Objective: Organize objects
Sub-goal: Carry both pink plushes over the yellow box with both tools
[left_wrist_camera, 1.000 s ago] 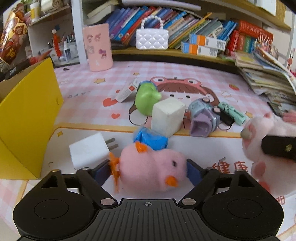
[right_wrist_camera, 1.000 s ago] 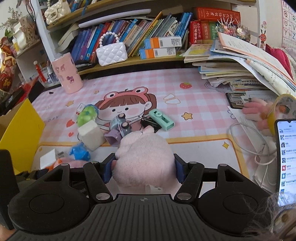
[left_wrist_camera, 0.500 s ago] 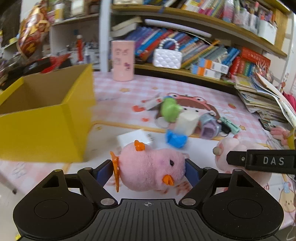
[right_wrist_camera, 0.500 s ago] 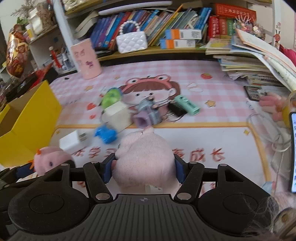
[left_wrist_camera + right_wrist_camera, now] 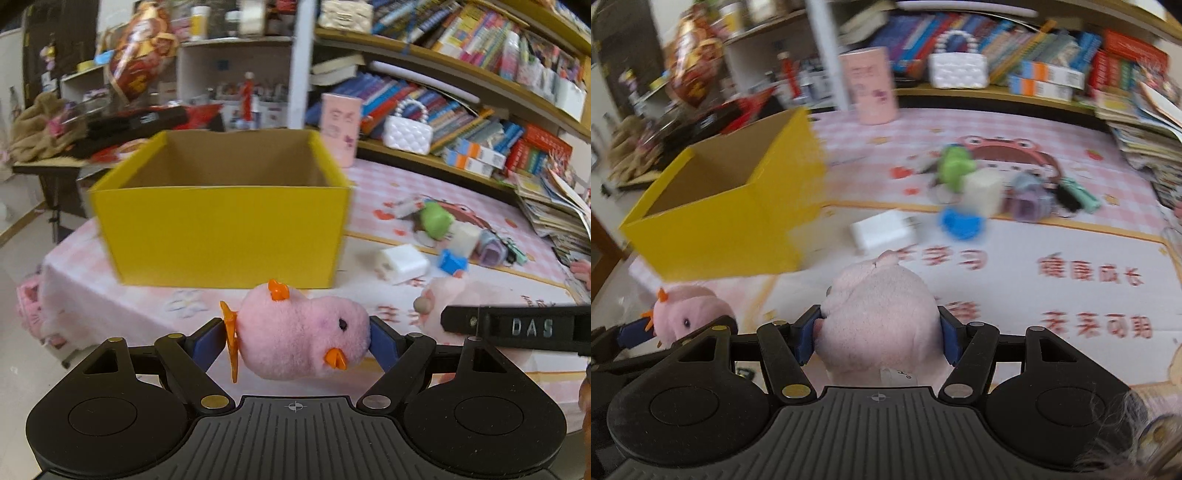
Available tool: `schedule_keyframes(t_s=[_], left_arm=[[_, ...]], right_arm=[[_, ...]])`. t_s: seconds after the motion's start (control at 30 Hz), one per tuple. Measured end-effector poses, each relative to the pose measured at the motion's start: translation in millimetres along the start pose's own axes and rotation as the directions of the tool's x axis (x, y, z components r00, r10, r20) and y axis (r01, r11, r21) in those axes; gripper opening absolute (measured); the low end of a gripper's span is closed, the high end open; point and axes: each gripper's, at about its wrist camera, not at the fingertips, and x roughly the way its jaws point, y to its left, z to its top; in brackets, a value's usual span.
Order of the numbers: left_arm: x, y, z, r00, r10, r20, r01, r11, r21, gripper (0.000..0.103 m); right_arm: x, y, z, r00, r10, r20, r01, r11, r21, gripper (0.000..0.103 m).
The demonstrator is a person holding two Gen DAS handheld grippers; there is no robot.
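Pink fuzzy chick is pinched crosswise in the left gripper, low centre of the left wrist view, both blue pads pressing into its ends. Its long axis runs left to right: orange tail at the left pad, head at the right, orange beak poking down toward the camera. The right gripper is clamped on a paler pink plush toy, low centre of its own view, with the narrow end aimed up the frame, away from the camera. The yellow box sits open just above the chick on the pink mat, interior looking bare cardboard. A white charger lies right of the box.
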Motion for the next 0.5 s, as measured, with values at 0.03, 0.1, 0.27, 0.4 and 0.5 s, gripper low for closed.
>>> schedule_keyframes(t_s=[0.03, 0.1, 0.27, 0.4, 0.5], left_arm=[[-3, 8, -1, 1.0, 0.005, 0.003, -0.005, 1.0, -0.006, 0.083], [-9, 24, -3, 1.0, 0.012, 0.005, -0.012, 1.0, -0.018, 0.083], [-24, 54, -13, 1.0, 0.009, 0.006, -0.009, 1.0, -0.005, 0.083], [-34, 75, -21, 1.0, 0.009, 0.012, -0.009, 1.0, 0.01, 0.083], [-41, 90, -28, 1.0, 0.006, 0.012, -0.007, 1.0, 0.022, 0.083]], right_arm=[[-1, 11, -3, 1.0, 0.009, 0.0, -0.009, 1.0, -0.019, 0.061], [-2, 30, -10, 1.0, 0.018, -0.004, -0.018, 0.999, -0.041, 0.061], [-5, 65, -26, 1.0, 0.02, -0.007, -0.02, 0.999, -0.041, 0.061], [-9, 89, -42, 1.0, 0.018, -0.009, -0.018, 1.0, -0.021, 0.061], [-10, 103, -52, 1.0, 0.018, -0.011, -0.018, 1.0, -0.003, 0.061]])
